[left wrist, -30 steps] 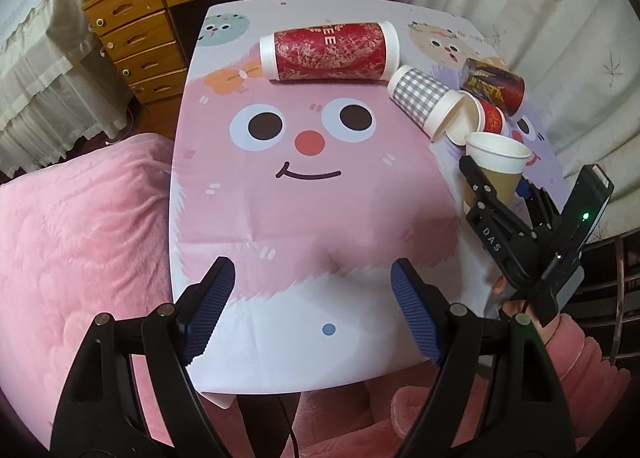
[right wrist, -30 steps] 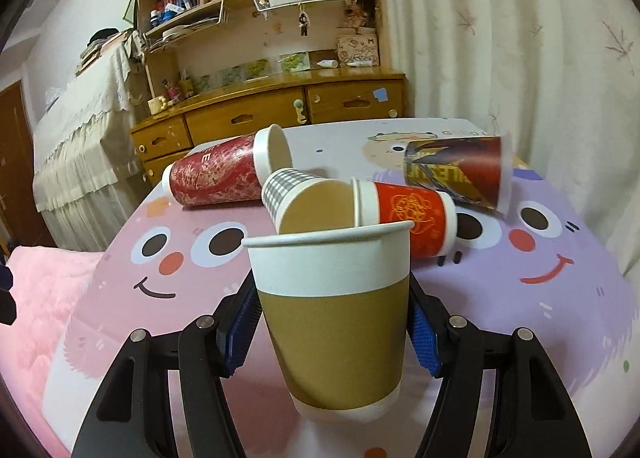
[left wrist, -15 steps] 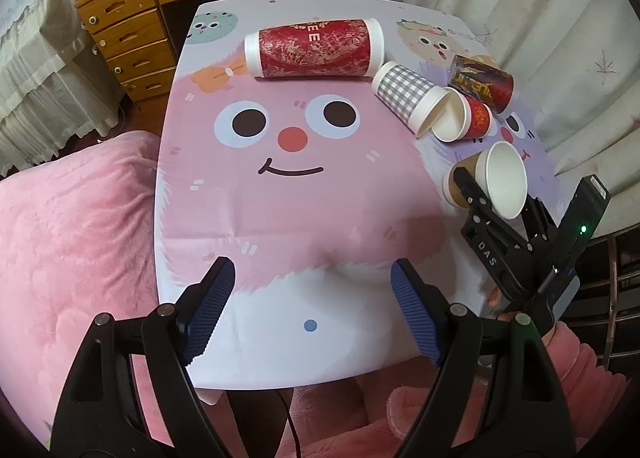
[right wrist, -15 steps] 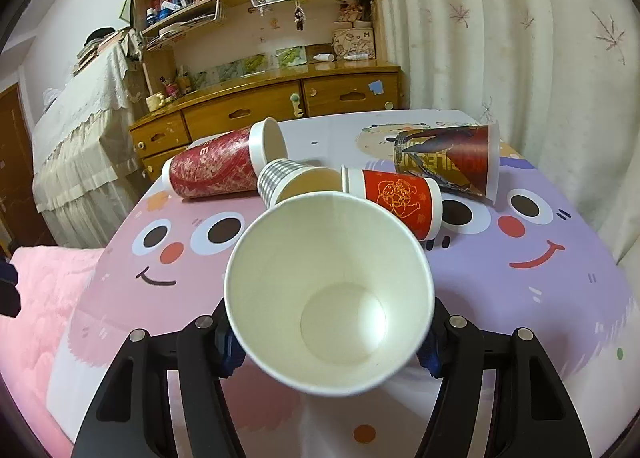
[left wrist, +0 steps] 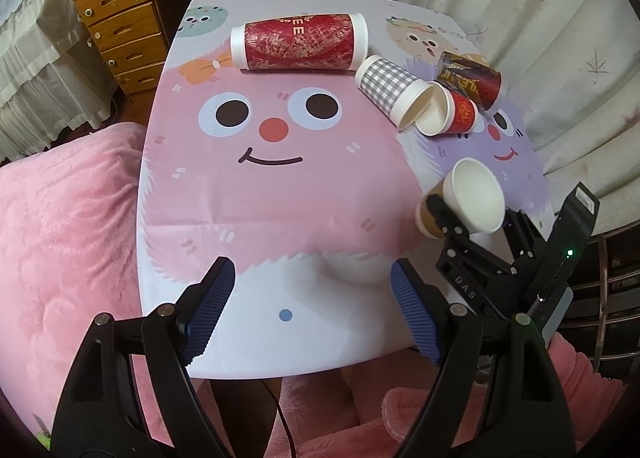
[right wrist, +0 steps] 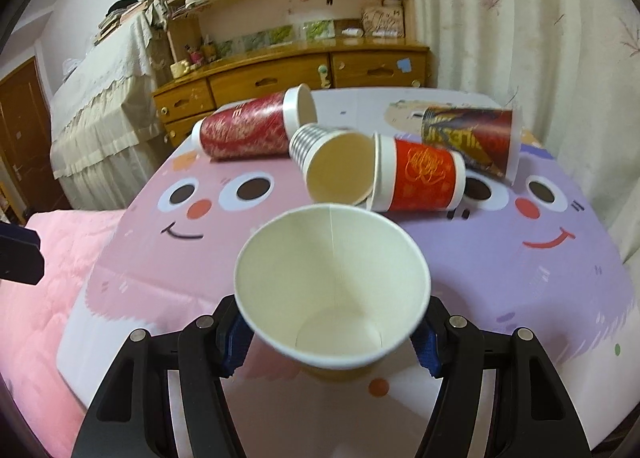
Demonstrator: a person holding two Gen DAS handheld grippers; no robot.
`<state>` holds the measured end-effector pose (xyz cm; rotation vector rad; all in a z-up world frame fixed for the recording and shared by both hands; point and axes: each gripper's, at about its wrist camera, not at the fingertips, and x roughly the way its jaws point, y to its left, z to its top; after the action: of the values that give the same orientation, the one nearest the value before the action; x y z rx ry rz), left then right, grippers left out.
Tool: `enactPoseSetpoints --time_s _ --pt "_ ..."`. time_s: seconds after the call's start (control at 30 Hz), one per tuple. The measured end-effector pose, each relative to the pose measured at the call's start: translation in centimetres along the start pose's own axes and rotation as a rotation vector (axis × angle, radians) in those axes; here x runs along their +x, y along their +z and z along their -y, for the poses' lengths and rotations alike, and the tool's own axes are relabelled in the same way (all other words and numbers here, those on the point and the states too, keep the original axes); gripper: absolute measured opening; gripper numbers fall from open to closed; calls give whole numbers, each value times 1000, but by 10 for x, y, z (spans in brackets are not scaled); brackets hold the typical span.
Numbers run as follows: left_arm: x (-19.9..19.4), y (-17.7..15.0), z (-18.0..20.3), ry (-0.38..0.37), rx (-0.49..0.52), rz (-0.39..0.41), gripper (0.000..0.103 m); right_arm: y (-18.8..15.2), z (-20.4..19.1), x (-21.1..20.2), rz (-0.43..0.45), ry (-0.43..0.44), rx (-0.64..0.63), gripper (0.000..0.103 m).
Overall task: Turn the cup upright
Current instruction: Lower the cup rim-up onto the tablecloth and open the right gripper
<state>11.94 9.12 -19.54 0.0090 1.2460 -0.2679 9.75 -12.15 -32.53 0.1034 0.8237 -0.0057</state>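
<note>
Right gripper (right wrist: 334,338) clamps the brown cup (right wrist: 332,294) low on its wall — mouth tilted up for upright placement on the bench (left wrist: 280,218). Left gripper (left wrist: 308,310) is spread, empty.

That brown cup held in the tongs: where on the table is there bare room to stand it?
The brown cup has bare cloth on the pink monster's face, below the long red cup, and along the near white edge. The far right corner is crowded: the checked cup, small red cup and dark cup lie bunched there.
</note>
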Motion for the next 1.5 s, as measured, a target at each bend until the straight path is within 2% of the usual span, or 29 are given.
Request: enactPoseSetpoints --time_s 0.03,0.1,0.37,0.5,0.67,0.7,0.8,0.93,1.03,1.1,1.17,1.27,1.33,1.5 --pt "-1 -1 1 -3 -2 1 78 -1 0 0 -17 12 0 71" --pt "-2 -3 3 -9 -7 1 78 -2 1 0 -56 46 7 89" --pt "-13 -9 11 -10 -42 27 78 8 12 -21 -202 133 60 96" --pt "-29 -12 14 -21 -103 81 78 18 19 -50 -291 182 33 100" --pt "-60 -12 27 -17 -154 178 78 33 39 -101 -377 159 30 102" --pt "-71 -12 32 -21 -149 218 78 36 44 -110 -383 158 36 103" --pt "-97 -12 49 6 -98 273 78 48 60 -145 -389 192 36 103" --pt "-130 -12 72 26 -67 291 78 63 71 -185 -416 174 20 103" --pt "-158 -15 90 -4 -86 322 78 68 85 -207 -483 129 81 103" --pt "-171 -17 103 8 -91 330 78 70 94 -222 -503 144 159 103" --pt "-185 -22 114 13 -115 358 78 74 98 -237 -495 181 220 103" --pt "-196 -33 127 19 -145 387 78 81 87 -255 -404 150 201 103" --pt "-200 -43 137 80 -135 405 78 83 81 -271 -323 92 173 103" --pt "-203 -61 155 184 -101 412 79 85 74 -309 -176 61 140 103"
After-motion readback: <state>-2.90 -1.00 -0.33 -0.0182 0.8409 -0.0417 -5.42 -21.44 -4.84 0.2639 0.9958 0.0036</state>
